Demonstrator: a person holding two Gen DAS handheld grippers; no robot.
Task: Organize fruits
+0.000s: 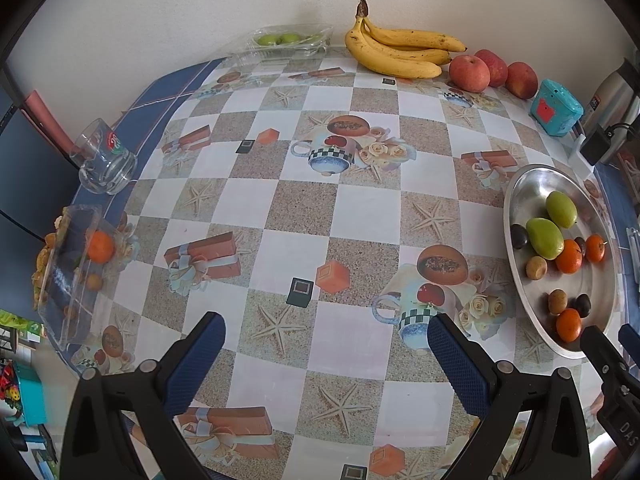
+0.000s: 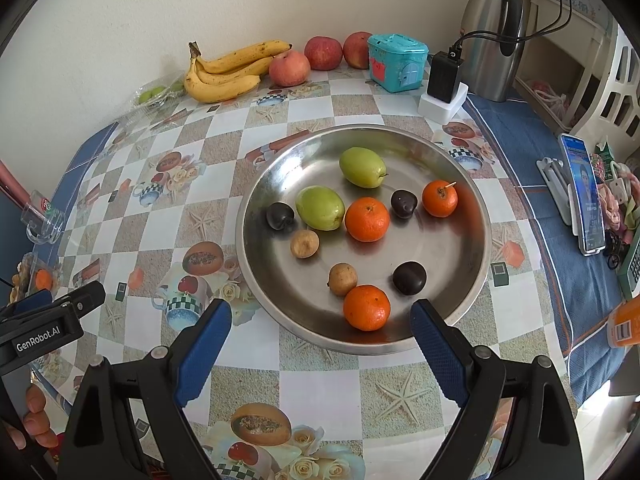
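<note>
Steel tray (image 2: 460, 280) holding fruit is faced by the right claw (image 2: 320, 336), spread empty; left claw (image 1: 326, 344) likewise.

My left wrist view looks from above the near edge across the open bench (image 1: 304, 208) toward the wall. My right sits close over the steel plate (image 2: 448, 256). Both share that plate, the bananas (image 1: 396, 50) and the apples (image 1: 470, 73).

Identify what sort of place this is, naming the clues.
Probably a home dining or kitchen table: a patterned tablecloth, a thermos jug, and a metal plate of fruit.
</note>
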